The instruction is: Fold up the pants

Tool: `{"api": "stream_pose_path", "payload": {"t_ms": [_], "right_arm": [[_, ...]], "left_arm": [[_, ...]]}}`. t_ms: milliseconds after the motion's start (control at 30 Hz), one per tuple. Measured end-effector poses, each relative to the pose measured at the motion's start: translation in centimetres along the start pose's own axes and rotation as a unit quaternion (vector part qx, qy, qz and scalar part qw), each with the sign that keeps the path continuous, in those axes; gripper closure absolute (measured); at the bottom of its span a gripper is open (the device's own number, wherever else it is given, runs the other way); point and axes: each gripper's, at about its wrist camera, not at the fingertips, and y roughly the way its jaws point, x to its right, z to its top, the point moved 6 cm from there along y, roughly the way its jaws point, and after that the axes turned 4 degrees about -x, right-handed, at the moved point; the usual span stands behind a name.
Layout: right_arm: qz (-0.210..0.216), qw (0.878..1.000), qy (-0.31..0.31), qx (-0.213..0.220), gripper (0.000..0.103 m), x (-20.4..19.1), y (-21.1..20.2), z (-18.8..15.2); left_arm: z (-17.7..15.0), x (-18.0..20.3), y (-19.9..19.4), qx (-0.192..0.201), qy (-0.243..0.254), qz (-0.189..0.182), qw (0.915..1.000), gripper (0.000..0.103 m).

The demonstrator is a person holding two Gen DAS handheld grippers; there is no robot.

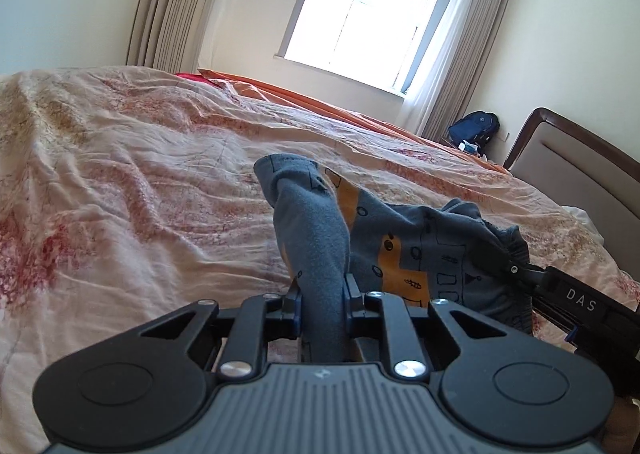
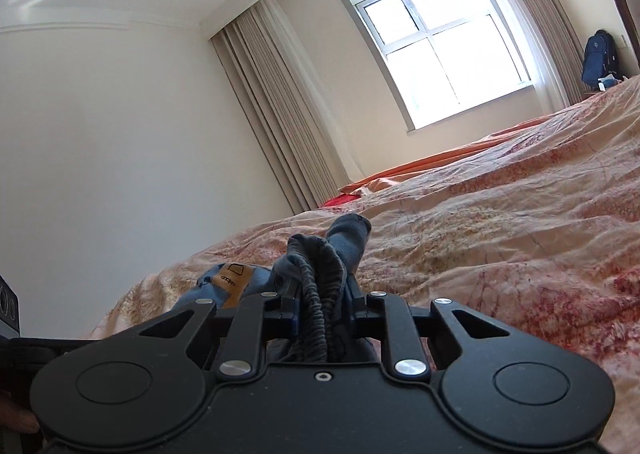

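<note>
You are looking across a wide bed (image 1: 132, 181) covered by a crumpled cream quilt with a pink and red floral print. It fills most of both wrist views. Along its far side an orange sheet (image 1: 320, 101) shows at the edge. Behind the bed, a bright window (image 1: 360, 9) sits between long beige curtains (image 1: 176, 1). A padded headboard with a dark wooden frame (image 1: 576, 157) stands at the right in the left wrist view, and a dark blue backpack (image 1: 474, 129) rests in the corner beside it.

The pants (image 1: 424, 250) lie on the quilt in front of you. They are small, grey-blue fleece with orange patches and black line drawings. Part of them is lifted off the bed between your two grippers.

Your left gripper (image 1: 323, 296) has its jaws pinching a leg of the pants. The cloth runs up from between the fingers, and its end droops over above the quilt.

Your right gripper (image 2: 323, 296) has its jaws clamped on the gathered elastic waistband (image 2: 320, 294). The bunched band stands up between the fingers, with more blue cloth rising just behind it. In the left wrist view, the right gripper's black finger tip (image 1: 516, 268) meets the waistband at the right edge of the pants.
</note>
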Motion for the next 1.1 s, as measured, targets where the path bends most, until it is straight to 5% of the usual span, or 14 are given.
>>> {"api": "stream_pose_path", "payload": {"t_ms": [133,267,367,500,600,700,1100], "right_arm": [[-0.011,0.999,0.042,-0.026,0.081,2.7,3.2,-0.5],[-0.026,0.996,0.069,-0.051,0.075,5.0,4.9,-2.5],[-0.045,0.994,0.078,-0.055,0.052,6.1,4.9,-3.3],[-0.074,0.995,0.05,-0.043,0.019,5.6,3.9,-3.2],[-0.071,0.997,0.032,-0.028,0.005,5.0,2.7,-2.9],[-0.072,0.997,0.009,-0.023,0.003,3.8,1.0,-2.6],[-0.071,0.996,-0.039,0.028,0.0,-2.5,-10.7,-0.8]], "left_arm": [[-1.2,-1.4,2.7,-0.021,-0.013,0.004,0.9997,0.081],[-1.9,-2.3,3.6,-0.025,-0.026,0.002,0.9993,0.059],[-2.2,-2.7,3.4,-0.026,-0.028,0.014,0.9992,0.048],[-2.2,-2.6,1.9,-0.017,-0.037,0.028,0.9988,0.018],[-2.0,-2.0,-0.1,-0.001,-0.032,0.035,0.9989,0.011],[-1.8,-0.9,-2.7,0.019,-0.023,0.039,0.9988,0.001],[-5.5,2.4,-14.5,0.095,0.03,0.072,0.9924,0.0]]}}
